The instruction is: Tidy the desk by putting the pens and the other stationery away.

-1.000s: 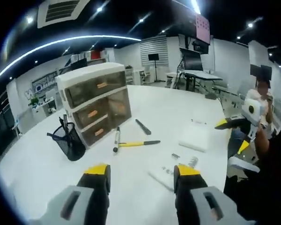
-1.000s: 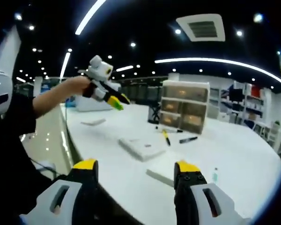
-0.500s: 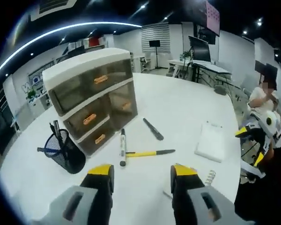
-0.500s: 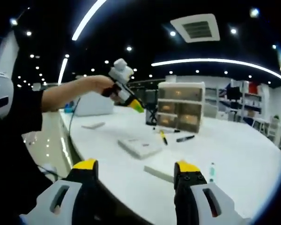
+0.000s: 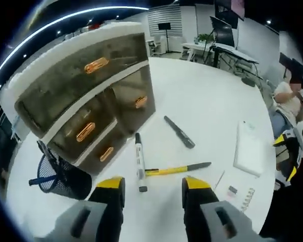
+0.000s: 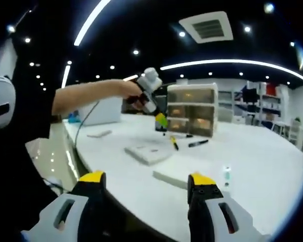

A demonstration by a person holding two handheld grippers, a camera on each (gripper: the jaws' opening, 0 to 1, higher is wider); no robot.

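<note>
now the yellow pen [image 5: 177,170] with a black tip lies on the white worktop [image 5: 207,106] just beyond the wide, empty left tool [image 5: 150,187], near a black-and-white marker [image 5: 139,161]. left, a mesh cup [image 5: 58,176] holds pens. right tool [image 6: 149,182] wide, empty.

Pretty bright overall from the curved ceiling light strips [image 6: 232,63] and spot lamps, the white bench [image 5: 202,101] almost blown out, soft shadows, heavy fisheye bending at the edges, and both views a bit soft and smeary
</note>
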